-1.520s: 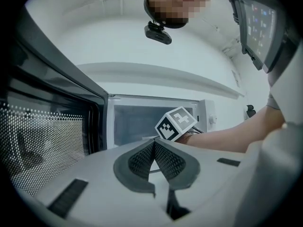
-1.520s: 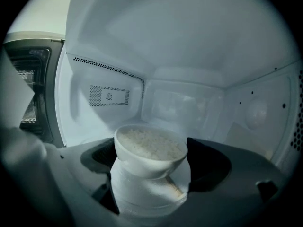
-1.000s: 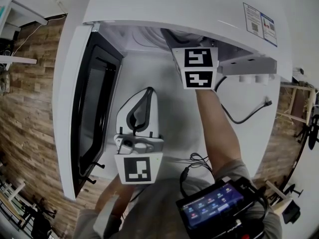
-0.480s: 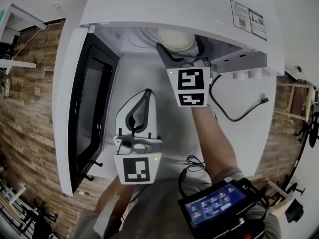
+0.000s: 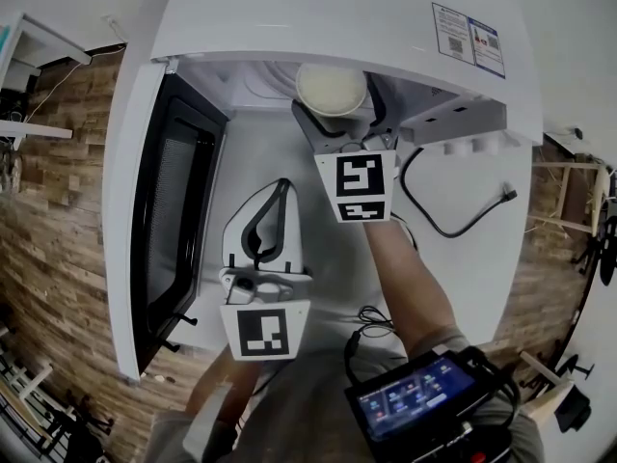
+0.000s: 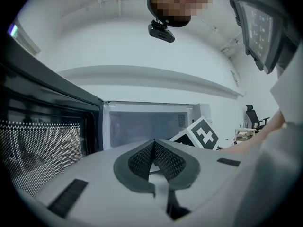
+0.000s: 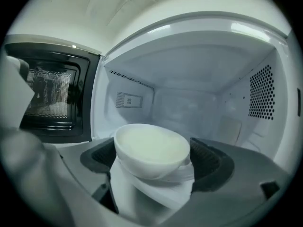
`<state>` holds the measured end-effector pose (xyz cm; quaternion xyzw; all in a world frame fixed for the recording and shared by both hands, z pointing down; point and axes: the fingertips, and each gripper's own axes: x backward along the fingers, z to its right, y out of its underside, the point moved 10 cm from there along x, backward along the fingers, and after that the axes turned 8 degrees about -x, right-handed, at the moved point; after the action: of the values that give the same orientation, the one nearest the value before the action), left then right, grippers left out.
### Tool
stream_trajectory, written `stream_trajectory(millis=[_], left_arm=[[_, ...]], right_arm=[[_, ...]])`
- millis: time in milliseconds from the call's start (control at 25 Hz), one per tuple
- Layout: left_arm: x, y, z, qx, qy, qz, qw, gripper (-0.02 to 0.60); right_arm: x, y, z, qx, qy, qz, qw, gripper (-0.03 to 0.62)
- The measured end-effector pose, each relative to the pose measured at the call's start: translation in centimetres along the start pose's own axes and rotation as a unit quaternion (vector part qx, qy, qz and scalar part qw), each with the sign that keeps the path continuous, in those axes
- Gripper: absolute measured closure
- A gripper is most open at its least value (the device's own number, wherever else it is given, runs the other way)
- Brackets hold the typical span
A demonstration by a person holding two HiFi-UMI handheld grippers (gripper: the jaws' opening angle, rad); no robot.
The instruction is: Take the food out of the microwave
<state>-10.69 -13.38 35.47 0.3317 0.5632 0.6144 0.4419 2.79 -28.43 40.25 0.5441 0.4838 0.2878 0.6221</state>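
While my right hand-held gripper (image 7: 154, 157) pinches the white bowl (image 5: 331, 88) by its sides, the bowl sits at that gripper's 12 o'clock, right in the open mouth of the microwave (image 5: 318, 13). Pale, smooth food (image 7: 150, 143) fills it almost to the rim. The microwave door (image 5: 172, 220) hangs open at 9 o'clock. My left hand-held gripper (image 6: 154, 155), jaws pressed together on nothing, sits above the white tabletop (image 5: 463, 249), at 7 o'clock from the bowl.
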Motion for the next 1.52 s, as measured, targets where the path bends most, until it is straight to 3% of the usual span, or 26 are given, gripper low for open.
stream_trajectory(millis=[240, 760, 1520], left_arm=[[0.0, 0.3, -0.2, 0.002, 0.0, -0.007, 1.0, 0.574], [-0.2, 0.8, -0.4, 0.007, 0.004, -0.013, 0.9999, 0.574], [0.1, 0.7, -0.6, 0.003, 0.003, -0.013, 0.9999, 0.574]], right_arm=[[-0.4, -0.3, 0.2, -0.036, -0.008, -0.013, 0.999, 0.09], [-2.8, -1.1, -0.3, -0.033, 0.013, -0.029, 0.999, 0.077], [-0.5, -2.0, -0.3, -0.025, 0.006, 0.045, 0.999, 0.077]])
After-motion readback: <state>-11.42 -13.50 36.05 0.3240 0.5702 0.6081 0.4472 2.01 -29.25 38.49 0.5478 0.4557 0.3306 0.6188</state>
